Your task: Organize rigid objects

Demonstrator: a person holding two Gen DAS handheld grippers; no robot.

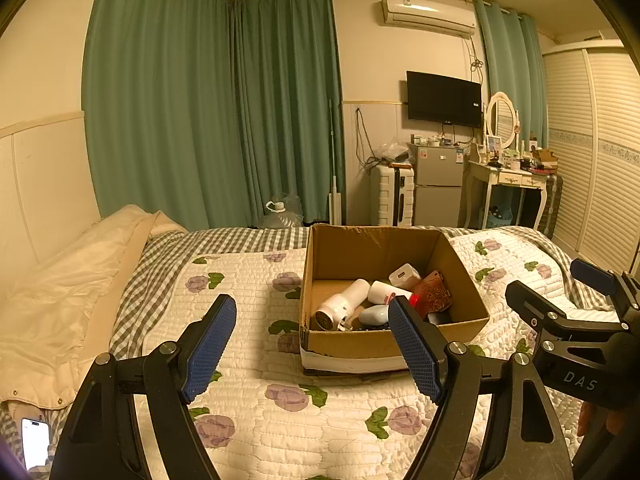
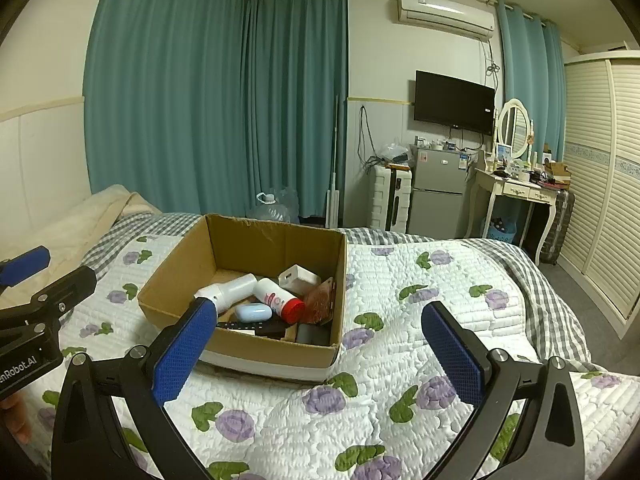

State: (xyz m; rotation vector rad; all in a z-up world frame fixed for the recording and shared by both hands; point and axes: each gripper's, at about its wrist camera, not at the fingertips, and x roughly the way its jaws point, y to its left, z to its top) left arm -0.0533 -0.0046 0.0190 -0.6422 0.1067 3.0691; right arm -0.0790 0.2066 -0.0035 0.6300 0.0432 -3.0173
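An open cardboard box point(image 1: 468, 300) point(image 2: 176, 280) stands on the quilted bed. It holds a white hair dryer point(image 1: 340, 304) point(image 2: 230, 289), a white bottle with a red cap point(image 1: 386, 293) point(image 2: 278, 298), a light blue case point(image 1: 372, 314) point(image 2: 253, 313), a white charger point(image 1: 404, 274) point(image 2: 298, 274), a reddish patterned wallet point(image 1: 434, 292) point(image 2: 320, 300) and dark items. My left gripper point(image 1: 312, 340) is open and empty, in front of the box. My right gripper point(image 2: 320, 344) is open and empty, near the box's front right corner.
The floral quilt point(image 1: 280, 412) point(image 2: 400, 360) covers the bed. A cream duvet point(image 1: 52, 312) lies at the left. A phone point(image 1: 35, 442) lies at the bed's near left edge. A fridge point(image 2: 438, 192), dressing table point(image 2: 516, 190) and wardrobe point(image 2: 600, 200) stand beyond.
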